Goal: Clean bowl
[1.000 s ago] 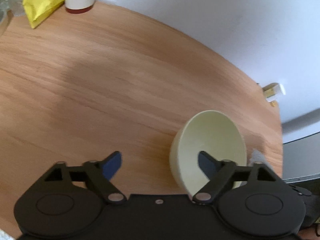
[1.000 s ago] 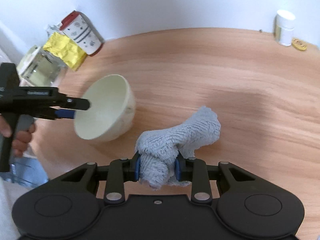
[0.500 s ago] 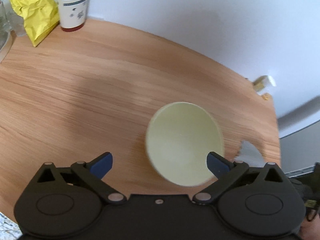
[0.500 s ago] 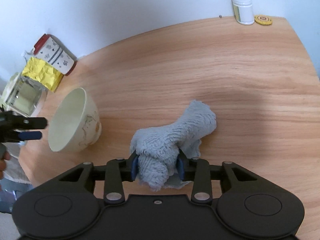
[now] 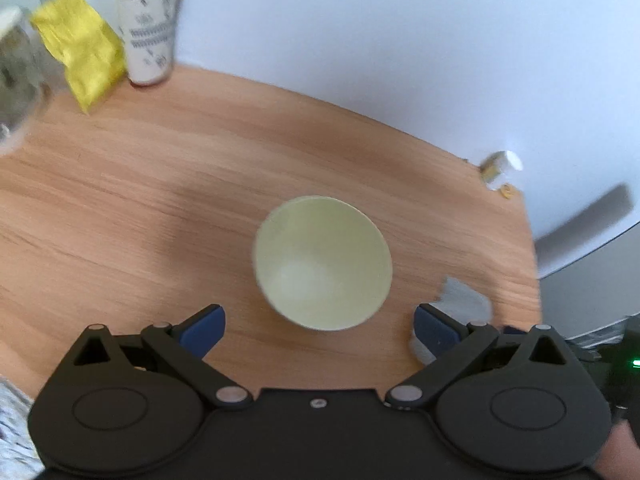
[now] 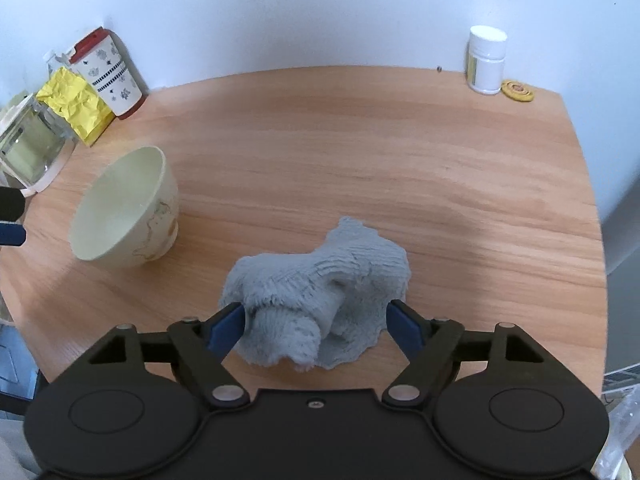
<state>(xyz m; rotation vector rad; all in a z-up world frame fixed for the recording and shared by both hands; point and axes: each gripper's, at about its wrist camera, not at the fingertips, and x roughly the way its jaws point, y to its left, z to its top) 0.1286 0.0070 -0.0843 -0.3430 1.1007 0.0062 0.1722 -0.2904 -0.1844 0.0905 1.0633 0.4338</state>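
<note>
A pale cream bowl (image 5: 323,262) stands upright on the wooden table (image 5: 160,184); it also shows at the left in the right wrist view (image 6: 124,210). My left gripper (image 5: 318,330) is open and empty, just short of the bowl. A grey cloth (image 6: 320,292) lies crumpled on the table in the right wrist view; a corner of it shows in the left wrist view (image 5: 466,300). My right gripper (image 6: 314,328) is open, its blue pads either side of the cloth.
A red-lidded white cup (image 6: 108,74), a yellow packet (image 6: 76,106) and a glass jar (image 6: 30,148) stand at the back left. A white bottle (image 6: 486,60) and a yellow disc (image 6: 518,91) stand at the back right. The table edge runs along the right.
My left gripper has let go of the bowl and drawn back; the bowl now stands upright. My right gripper has opened and released the cloth, which rests on the table.
</note>
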